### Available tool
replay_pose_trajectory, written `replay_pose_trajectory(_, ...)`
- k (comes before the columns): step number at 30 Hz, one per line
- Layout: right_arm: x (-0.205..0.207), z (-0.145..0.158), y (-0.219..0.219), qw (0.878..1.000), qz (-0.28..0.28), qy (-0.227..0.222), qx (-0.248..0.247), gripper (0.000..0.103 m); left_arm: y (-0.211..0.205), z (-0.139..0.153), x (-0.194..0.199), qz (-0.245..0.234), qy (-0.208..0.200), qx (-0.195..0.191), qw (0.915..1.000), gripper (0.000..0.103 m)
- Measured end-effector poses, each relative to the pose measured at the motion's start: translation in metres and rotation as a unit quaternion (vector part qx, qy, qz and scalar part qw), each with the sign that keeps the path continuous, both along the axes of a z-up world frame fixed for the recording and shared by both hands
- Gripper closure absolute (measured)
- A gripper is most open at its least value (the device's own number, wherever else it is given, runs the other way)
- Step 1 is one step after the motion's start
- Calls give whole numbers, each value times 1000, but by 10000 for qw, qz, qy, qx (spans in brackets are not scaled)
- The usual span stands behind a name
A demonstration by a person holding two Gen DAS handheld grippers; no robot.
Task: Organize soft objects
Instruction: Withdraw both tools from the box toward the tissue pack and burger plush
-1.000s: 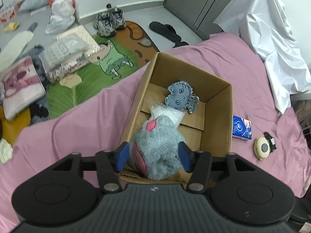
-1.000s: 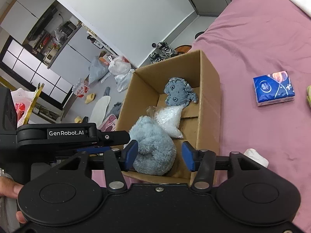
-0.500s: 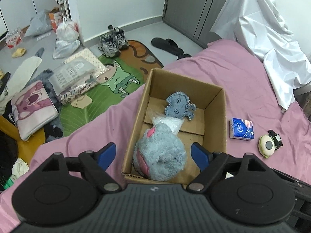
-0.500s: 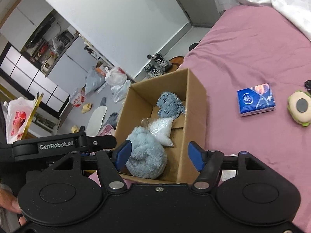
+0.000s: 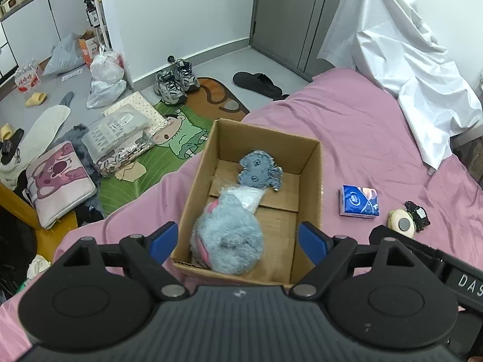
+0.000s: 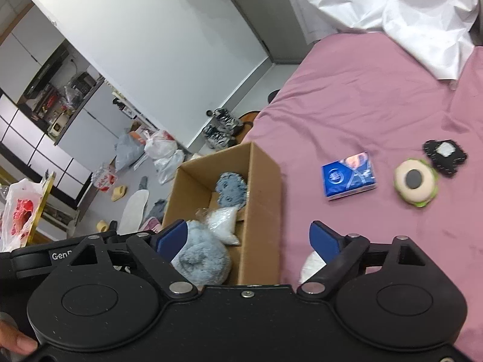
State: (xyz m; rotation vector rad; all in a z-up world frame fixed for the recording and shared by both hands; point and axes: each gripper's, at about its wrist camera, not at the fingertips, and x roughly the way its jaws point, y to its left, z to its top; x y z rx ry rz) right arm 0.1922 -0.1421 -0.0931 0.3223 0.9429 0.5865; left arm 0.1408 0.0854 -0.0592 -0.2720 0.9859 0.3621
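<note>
A cardboard box (image 5: 311,163) (image 6: 265,175) stands open on the pink bed. In it lie a fluffy grey-blue plush with pink parts (image 5: 229,238) (image 6: 202,262), a clear bag of white filling (image 5: 250,196) (image 6: 223,223) and a flat blue felt toy (image 5: 259,172) (image 6: 231,191). My left gripper (image 5: 238,241) is open and empty above the box's near end. My right gripper (image 6: 247,238) is open and empty over the box's right wall. A blue tissue pack (image 5: 359,202) (image 6: 350,176), a round cream-and-green plush (image 5: 401,226) (image 6: 415,182) and a black felt piece (image 5: 418,215) (image 6: 445,157) lie on the bed to the right.
A white sheet (image 5: 401,60) (image 6: 407,12) is heaped at the bed's far right. A white soft thing (image 6: 312,265) lies on the bed under my right gripper. The floor at left holds shoes (image 5: 175,81), bags, a pink cushion (image 5: 57,181) and a green mat.
Both grippers have opened and let go of the fluffy plush, which now rests in the box. Both have pulled back and up, and the right one has swung right.
</note>
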Motion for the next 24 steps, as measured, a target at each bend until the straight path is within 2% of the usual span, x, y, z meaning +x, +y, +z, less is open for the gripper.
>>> replay_pose_trajectory(14, -1, 10, -42, 9997, -217, 84, 48, 3, -44, 7, 3, -77, -27, 122, 9999, 16)
replay_pose_trajectory(24, 3, 13, -72, 9989, -421, 113, 156, 0, -73, 8, 12, -126, -11, 138, 9998, 16)
